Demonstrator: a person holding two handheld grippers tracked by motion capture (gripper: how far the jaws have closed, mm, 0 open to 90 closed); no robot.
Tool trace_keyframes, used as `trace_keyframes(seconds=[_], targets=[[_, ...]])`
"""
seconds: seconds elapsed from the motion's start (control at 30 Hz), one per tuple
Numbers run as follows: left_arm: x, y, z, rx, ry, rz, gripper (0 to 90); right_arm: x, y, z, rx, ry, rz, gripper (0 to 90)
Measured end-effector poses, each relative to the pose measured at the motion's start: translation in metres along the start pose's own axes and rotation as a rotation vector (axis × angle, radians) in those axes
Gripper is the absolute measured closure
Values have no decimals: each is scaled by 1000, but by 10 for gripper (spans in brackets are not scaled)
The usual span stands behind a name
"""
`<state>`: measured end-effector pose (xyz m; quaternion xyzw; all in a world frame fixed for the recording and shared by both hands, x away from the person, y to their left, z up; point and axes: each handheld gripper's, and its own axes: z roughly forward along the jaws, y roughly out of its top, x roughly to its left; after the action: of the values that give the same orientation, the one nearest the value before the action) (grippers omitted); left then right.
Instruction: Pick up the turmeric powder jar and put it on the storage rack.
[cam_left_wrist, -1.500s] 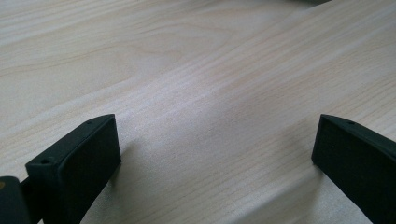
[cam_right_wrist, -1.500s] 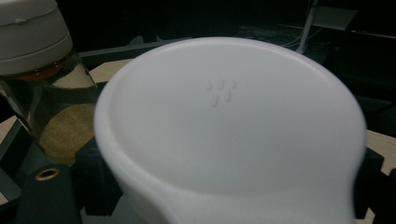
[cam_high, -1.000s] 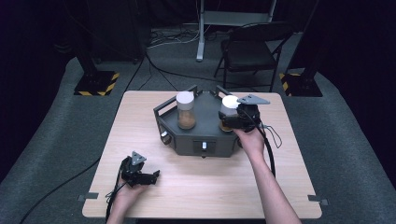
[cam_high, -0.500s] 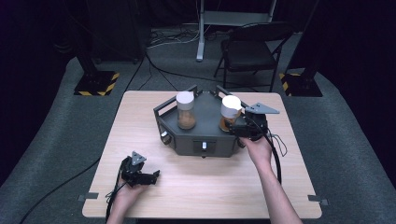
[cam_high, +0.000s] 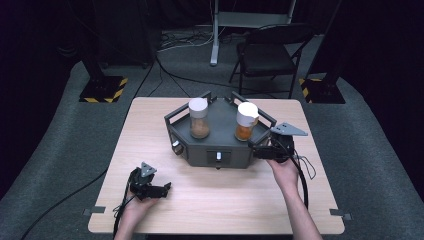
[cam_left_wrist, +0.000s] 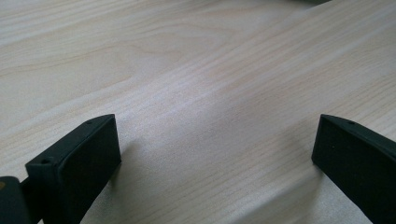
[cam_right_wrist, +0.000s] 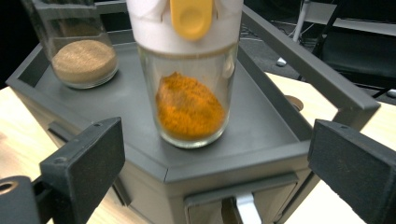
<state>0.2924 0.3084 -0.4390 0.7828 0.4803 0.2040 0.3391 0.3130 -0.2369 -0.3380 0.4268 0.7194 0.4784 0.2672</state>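
Observation:
A dark grey six-sided rack (cam_high: 220, 150) stands mid-table. On it are a white-lidded jar of brown powder (cam_high: 198, 118) and a jar of orange powder (cam_high: 247, 121). The right gripper view has the orange jar (cam_right_wrist: 189, 107), with a yellow tab on its lid, upright just ahead, and the brown jar (cam_right_wrist: 84, 60) behind to the left. My right gripper (cam_high: 257, 150) hangs at the rack's front right corner. Its jaws have just been opening and nothing is between them (cam_right_wrist: 217, 149). My left gripper (cam_high: 165, 189) rests on the wood at the front left, open over bare table (cam_left_wrist: 219, 140).
The rack has a low rail round its back and sides (cam_right_wrist: 299, 56) and a small drawer with a handle in front (cam_high: 218, 156). The right gripper's cable (cam_high: 302, 175) trails over the table's right side. A folding chair (cam_high: 272, 55) stands beyond the far edge.
My right gripper has let go of the orange jar, opened and drawn back and down to the rack's front right corner. The jar stays upright on the rack. The left gripper has not moved.

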Motion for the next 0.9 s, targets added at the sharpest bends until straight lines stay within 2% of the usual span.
trace_keyframes(seconds=[0.5, 0.7, 0.9], targets=[[0, 0, 0, 0, 0, 0, 9, -7, -44, -14, 19, -18, 24, 0], [0, 0, 0, 0, 0, 0, 9, -13, -65, -19, 16, -16, 61, 0], [0, 0, 0, 0, 0, 0, 9, -17, -83, -22, 37, -25, 84, 0]])
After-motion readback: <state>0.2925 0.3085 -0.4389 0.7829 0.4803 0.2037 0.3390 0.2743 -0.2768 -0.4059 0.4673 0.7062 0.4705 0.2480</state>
